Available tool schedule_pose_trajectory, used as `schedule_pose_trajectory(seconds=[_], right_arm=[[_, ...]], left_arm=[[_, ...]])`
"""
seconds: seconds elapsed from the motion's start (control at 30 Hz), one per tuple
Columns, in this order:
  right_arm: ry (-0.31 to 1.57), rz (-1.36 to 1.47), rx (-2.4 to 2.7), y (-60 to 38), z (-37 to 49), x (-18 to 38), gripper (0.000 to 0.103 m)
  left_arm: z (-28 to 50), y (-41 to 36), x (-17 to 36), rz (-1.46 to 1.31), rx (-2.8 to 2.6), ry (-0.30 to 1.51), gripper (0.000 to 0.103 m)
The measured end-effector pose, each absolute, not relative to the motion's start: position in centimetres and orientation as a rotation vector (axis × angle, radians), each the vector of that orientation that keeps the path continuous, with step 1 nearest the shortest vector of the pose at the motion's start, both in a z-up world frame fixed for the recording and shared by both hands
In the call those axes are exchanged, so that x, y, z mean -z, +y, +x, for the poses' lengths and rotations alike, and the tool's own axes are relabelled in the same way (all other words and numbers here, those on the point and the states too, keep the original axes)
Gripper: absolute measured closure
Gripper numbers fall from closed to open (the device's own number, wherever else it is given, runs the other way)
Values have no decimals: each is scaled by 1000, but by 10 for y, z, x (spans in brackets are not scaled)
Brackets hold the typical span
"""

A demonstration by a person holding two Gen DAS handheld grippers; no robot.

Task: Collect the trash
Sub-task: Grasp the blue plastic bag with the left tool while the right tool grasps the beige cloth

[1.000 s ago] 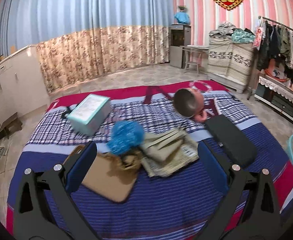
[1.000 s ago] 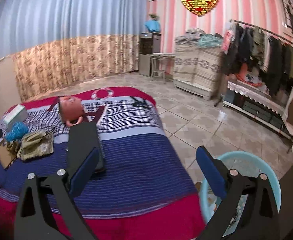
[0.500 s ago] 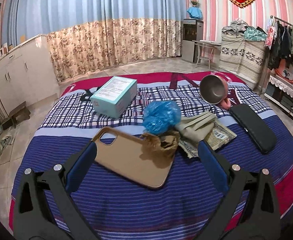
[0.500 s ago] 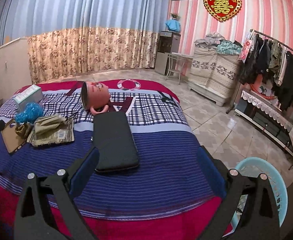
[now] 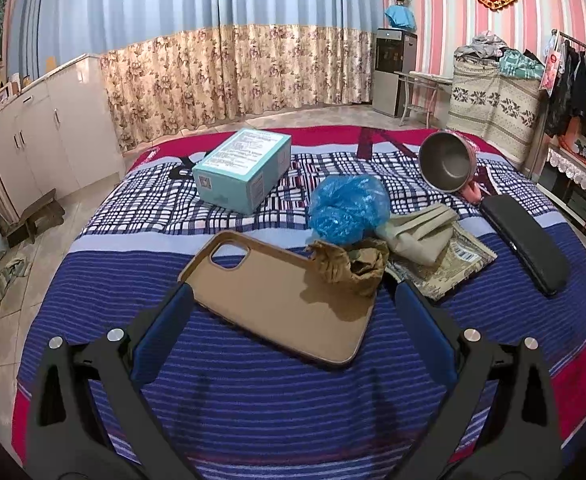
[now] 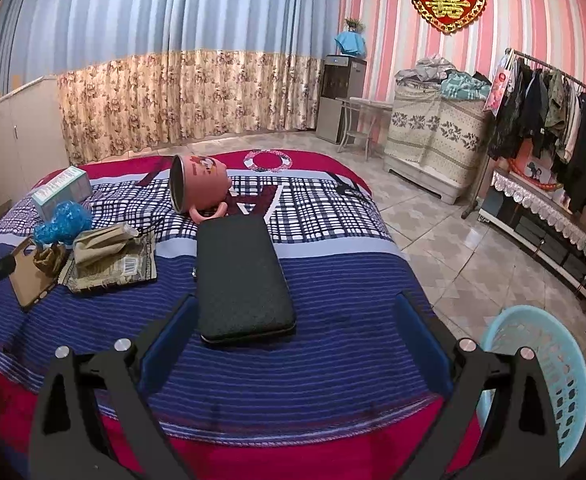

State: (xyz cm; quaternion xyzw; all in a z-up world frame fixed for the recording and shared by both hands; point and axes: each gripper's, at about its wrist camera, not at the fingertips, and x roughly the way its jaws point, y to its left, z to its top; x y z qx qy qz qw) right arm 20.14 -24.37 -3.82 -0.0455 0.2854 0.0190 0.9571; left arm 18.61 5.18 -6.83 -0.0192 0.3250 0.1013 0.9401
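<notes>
Left claw (image 5: 289,300): released, jaws spread wide above the bed (image 5: 253,400), gripping nothing.
Right claw (image 6: 293,312): released, empty, over the bed's near edge.
Crumpled brown paper (image 5: 351,266): at 12 o'clock of the left claw, lying on the tan phone case (image 5: 277,300).
Blue plastic wad (image 5: 347,210): just beyond the paper, touching it.
Basket (image 6: 549,376): light blue, on the floor at 4 o'clock of the right claw.
</notes>
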Motion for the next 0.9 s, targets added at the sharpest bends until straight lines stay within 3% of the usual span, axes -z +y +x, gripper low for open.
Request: schedule_pose_trajectory(seconds=[0.37,0.6,0.63,0.67,0.7,0.77,0.9], right_arm=[[604,-99,-69,-227,212,48,8],[608,-131,-74,-218,216,52,8],[610,-130,-76,-218,216,53,8],[612,-130,-77,-217,216,54,8],[614,-132,-78,-217,216,54,8],[622,-142,-85,-215,217,56,8],[634,-136,-112,-210,219,58,8]], left_arm=[[208,42,70,10,-184,668,6],[265,45,65,0,-143,697,8],[273,45,67,4,-144,706,12],[279,43,70,7,-140,714,25],[286,41,73,8,-110,734,45],[292,38,80,6,-61,772,70],[272,40,74,25,-101,717,80]])
